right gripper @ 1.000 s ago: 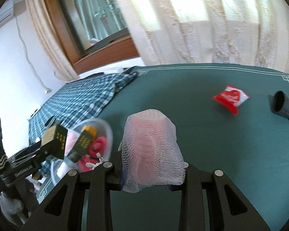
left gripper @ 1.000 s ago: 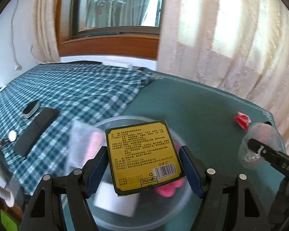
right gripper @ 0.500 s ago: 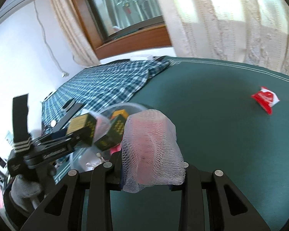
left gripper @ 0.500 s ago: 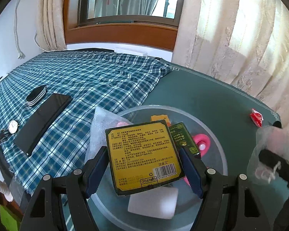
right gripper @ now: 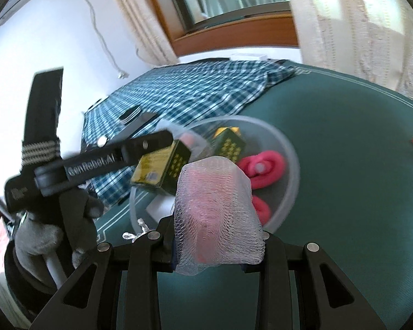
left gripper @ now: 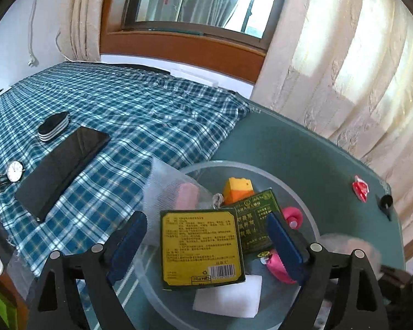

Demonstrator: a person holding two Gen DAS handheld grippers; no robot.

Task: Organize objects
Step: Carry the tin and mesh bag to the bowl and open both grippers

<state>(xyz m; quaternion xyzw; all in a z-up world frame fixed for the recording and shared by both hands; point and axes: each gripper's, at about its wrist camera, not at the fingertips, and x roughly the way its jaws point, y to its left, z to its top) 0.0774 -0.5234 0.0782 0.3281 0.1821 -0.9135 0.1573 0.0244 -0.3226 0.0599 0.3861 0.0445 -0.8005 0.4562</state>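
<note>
Green-clothed table [right gripper: 344, 143] by a curtained window: deposit step under way.
Left gripper [left gripper: 206, 243] stands released, yellow box [left gripper: 201, 247] apparently dropping into the clear bowl [left gripper: 297, 192]; right gripper [right gripper: 214, 236] grasps the netted pink item [right gripper: 214, 209], due next.

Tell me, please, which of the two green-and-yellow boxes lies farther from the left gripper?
The green-faced box leaning beside the orange block in the bowl; the yellow-labelled box sits between the left gripper's fingers.

Yellow-labelled box [left gripper: 199, 249] tilted above clear bowl [left gripper: 303, 189]; pink mesh-wrapped bundle [right gripper: 216, 214] held beside it
</note>
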